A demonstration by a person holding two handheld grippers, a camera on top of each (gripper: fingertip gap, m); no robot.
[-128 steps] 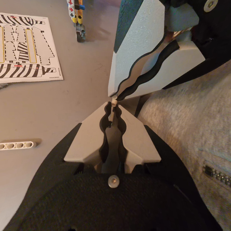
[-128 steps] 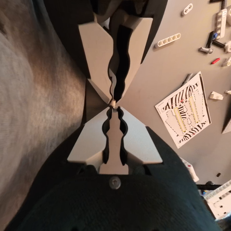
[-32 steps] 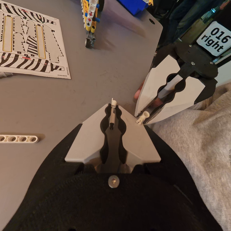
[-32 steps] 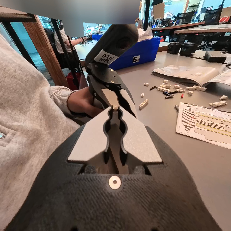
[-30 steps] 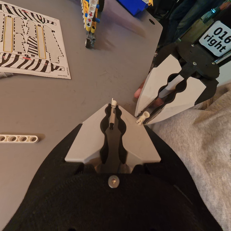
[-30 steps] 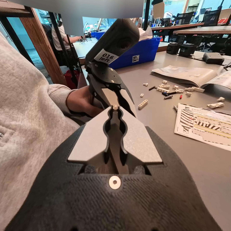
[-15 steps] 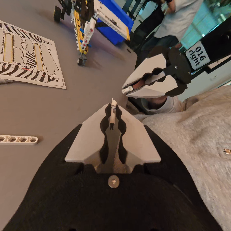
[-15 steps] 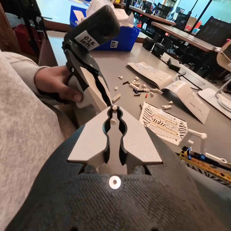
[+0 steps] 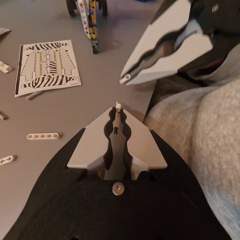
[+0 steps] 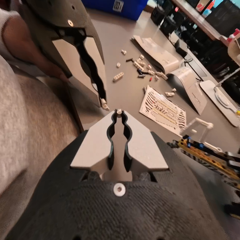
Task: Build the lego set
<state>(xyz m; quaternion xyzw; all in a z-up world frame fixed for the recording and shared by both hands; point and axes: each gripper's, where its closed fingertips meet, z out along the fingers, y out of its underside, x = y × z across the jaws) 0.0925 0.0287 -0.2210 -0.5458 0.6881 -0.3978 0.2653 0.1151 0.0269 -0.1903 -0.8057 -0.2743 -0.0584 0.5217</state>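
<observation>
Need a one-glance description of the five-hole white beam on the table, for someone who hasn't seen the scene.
Find the zebra-striped sticker sheet on the grey table. Nearer the left gripper lies the white beam, flat and alone. Its row of five round holes separates it from the shorter cross-holed piece.

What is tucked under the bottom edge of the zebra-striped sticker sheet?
A small grey connector piece pokes out from under the sticker sheet at its lower left edge, lying on the grey table. How far it runs beneath the sheet is hidden by the paper.
</observation>
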